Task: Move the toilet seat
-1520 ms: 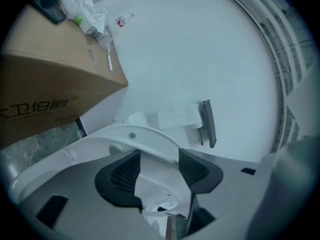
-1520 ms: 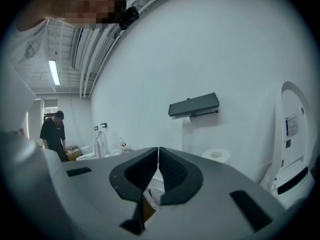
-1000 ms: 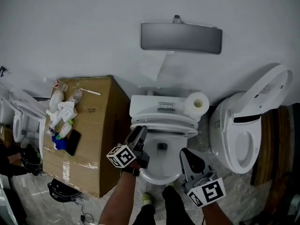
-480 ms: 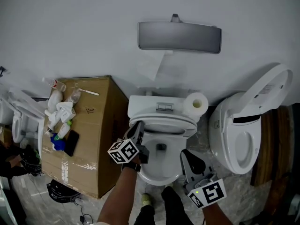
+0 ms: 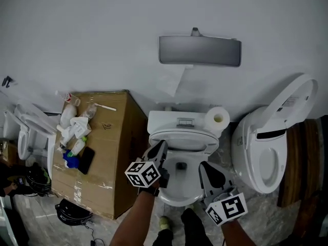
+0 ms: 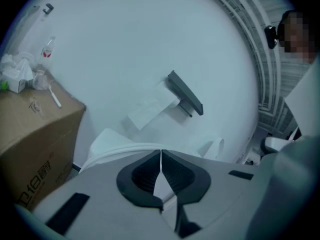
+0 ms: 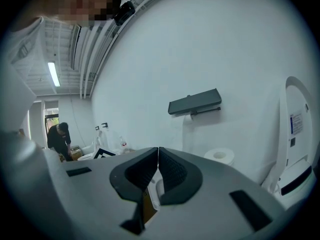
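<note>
The white toilet (image 5: 177, 188) stands in the middle against the wall. Its seat (image 5: 183, 140) is tilted up a little off the bowl. My left gripper (image 5: 161, 147) is at the seat's left rim. Its jaws have just been closing and are now shut on that thin white rim (image 6: 117, 151), which runs in between the pads at the left gripper (image 6: 161, 154). My right gripper (image 5: 207, 169) hangs over the bowl's right front, clear of the seat. In its own view the right gripper (image 7: 158, 152) is shut with nothing in it.
A cardboard box (image 5: 110, 137) with bottles and a phone stands left of the toilet. A paper roll (image 5: 218, 118) sits on the tank. A second toilet (image 5: 266, 152) with raised lid stands right. A grey shelf (image 5: 200, 50) is on the wall. A person (image 7: 60, 136) bends far off.
The left gripper's jaws went from open beside the seat to shut on its left rim. That gripper rose and rolled a little, and the seat tilted up. The right gripper stayed put.
</note>
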`<action>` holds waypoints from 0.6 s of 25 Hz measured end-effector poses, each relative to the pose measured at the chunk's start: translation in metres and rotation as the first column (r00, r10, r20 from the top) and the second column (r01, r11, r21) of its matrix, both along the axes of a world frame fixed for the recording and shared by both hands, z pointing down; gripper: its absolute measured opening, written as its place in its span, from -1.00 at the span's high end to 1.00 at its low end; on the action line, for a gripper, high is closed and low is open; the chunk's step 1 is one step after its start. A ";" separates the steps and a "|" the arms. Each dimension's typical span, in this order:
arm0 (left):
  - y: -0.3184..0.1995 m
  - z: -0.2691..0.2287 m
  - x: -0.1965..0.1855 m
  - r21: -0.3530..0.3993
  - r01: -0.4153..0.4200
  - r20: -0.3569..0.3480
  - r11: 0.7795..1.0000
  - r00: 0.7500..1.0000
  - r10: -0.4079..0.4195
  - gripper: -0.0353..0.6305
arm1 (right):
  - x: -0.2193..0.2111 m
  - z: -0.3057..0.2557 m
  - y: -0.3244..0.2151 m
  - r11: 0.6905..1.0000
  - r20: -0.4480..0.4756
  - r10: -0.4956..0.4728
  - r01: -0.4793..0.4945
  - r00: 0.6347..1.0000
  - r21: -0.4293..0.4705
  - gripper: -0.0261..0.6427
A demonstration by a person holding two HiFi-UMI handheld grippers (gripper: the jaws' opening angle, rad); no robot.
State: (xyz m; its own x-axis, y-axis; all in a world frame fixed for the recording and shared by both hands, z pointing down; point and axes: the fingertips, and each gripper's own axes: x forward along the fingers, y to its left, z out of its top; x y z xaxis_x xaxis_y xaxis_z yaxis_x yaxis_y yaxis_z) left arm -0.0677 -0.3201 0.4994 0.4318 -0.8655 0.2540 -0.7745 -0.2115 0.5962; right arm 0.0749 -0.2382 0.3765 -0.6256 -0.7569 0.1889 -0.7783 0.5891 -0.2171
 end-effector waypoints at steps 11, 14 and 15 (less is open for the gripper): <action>0.101 -0.173 0.043 0.189 -0.215 0.181 0.958 0.967 0.181 0.87 | -0.024 -0.084 0.036 0.996 -0.002 0.050 -0.050 0.999 0.079 0.89; 0.126 -0.213 0.049 0.218 -0.248 0.243 0.944 0.950 0.194 0.87 | -0.029 -0.111 0.050 0.991 -0.007 0.071 -0.070 0.997 0.111 0.89; 0.134 -0.224 0.051 0.225 -0.250 0.244 0.942 0.950 0.194 0.87 | -0.030 -0.119 0.054 0.990 -0.010 0.078 -0.076 0.997 0.121 0.89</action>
